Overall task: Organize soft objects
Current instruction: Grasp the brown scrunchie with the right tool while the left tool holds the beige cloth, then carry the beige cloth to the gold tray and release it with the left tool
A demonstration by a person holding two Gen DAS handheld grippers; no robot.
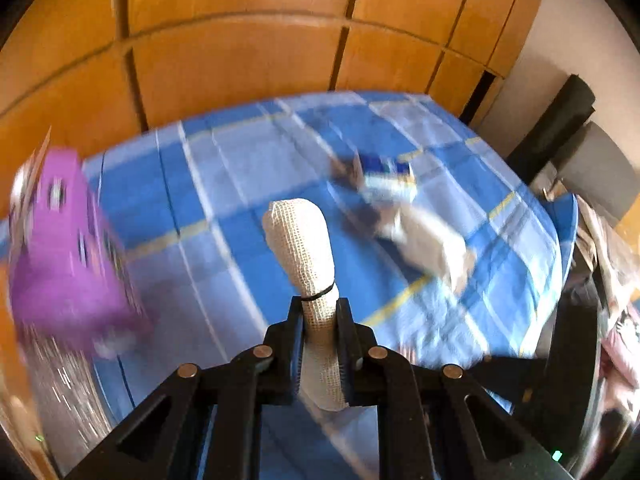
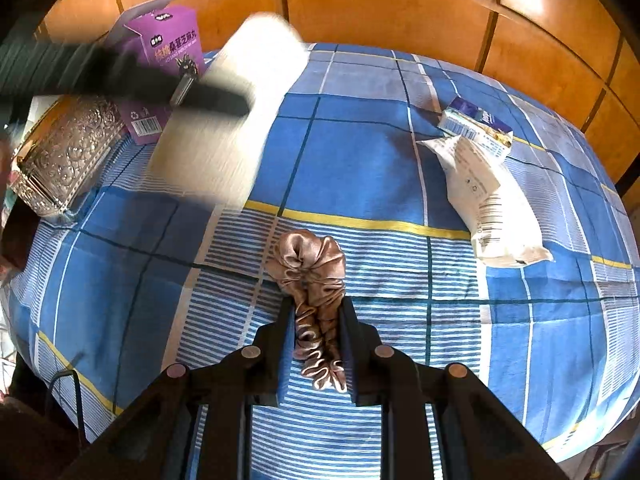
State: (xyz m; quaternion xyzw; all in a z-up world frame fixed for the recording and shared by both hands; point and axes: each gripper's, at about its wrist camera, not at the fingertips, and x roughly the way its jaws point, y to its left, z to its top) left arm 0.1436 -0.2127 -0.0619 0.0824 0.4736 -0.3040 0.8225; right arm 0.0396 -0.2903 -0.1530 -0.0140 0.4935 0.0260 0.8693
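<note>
- Left gripper (image 1: 319, 304): both fingers are clamped on a white mesh-fabric roll (image 1: 301, 240), gripped at its lower, narrower section just below a thin black band (image 1: 318, 294). The rounded upper end projects free beyond the fingertips.
- Location of the roll: held clear above the blue plaid cloth (image 1: 224, 184), not touching it. The left wrist view is motion-blurred, so the surroundings read poorly.
- Right gripper (image 2: 316, 304): fingers are closed together on a tan satin scrunchie (image 2: 310, 276). The ruffled loop bulges out past the fingertips, and more folds trail back between the fingers.
- Location of the scrunchie: whether it hangs just above the striped part of the cloth or rests on it cannot be determined.
- Handling, roll: judged light, soft and compressible. The mesh texture should resist slipping; the grip near the band is a sound hold, as the fabric is tied there.
- Handling, scrunchie: judged very light, limp and slippery. A hold across the bunched middle, as at present, is preferable to pinching a single ruffle.
- Nearby items: a purple carton (image 2: 168, 44), an embossed metallic box (image 2: 68, 152), a white sealed pouch (image 2: 484, 196) and a small blue-and-white carton (image 2: 476, 124) lie on the cloth, well apart from both grippers.
</note>
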